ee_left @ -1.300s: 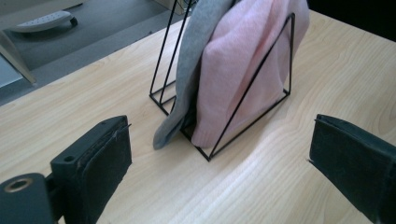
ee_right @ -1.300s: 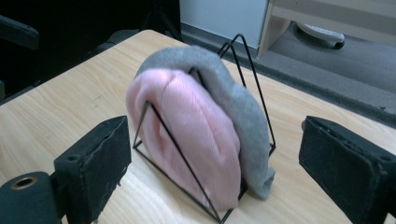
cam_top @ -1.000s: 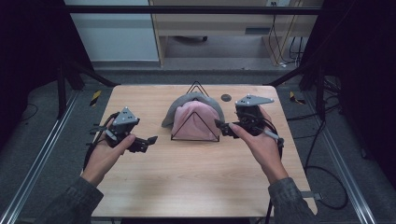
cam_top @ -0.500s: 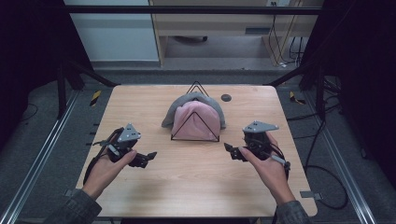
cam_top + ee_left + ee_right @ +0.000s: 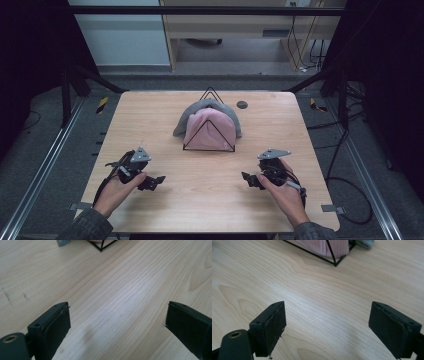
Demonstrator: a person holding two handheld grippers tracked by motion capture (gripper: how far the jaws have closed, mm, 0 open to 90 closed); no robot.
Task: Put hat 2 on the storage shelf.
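Both tongs sit low over the near part of the surface (image 5: 210, 200), each held in one hand. Left tongs (image 5: 159, 181) lie near the near left corner, their jaws pointing inward toward the middle; in the left gripper view the jaws stand spread wide with nothing but bare wood between them. Right tongs (image 5: 246, 179) lie near the near right corner, jaws likewise pointing inward. In the right gripper view they are also spread wide with nothing between them, though they have just been closing a little. The two pairs are well apart, with a stretch of bare wood between them.

Farther back, around the middle of the surface, a pink cloth (image 5: 210, 131) is draped on a black wire stand (image 5: 209, 149) shaped like a triangle. A grey cloth (image 5: 186, 120) curves behind and around the pink one, touching it. The stand's near corner shows at the top of both gripper views, well apart from the jaws. Toward the far edge, right of the cloths, lies a small dark round disc (image 5: 242, 104).
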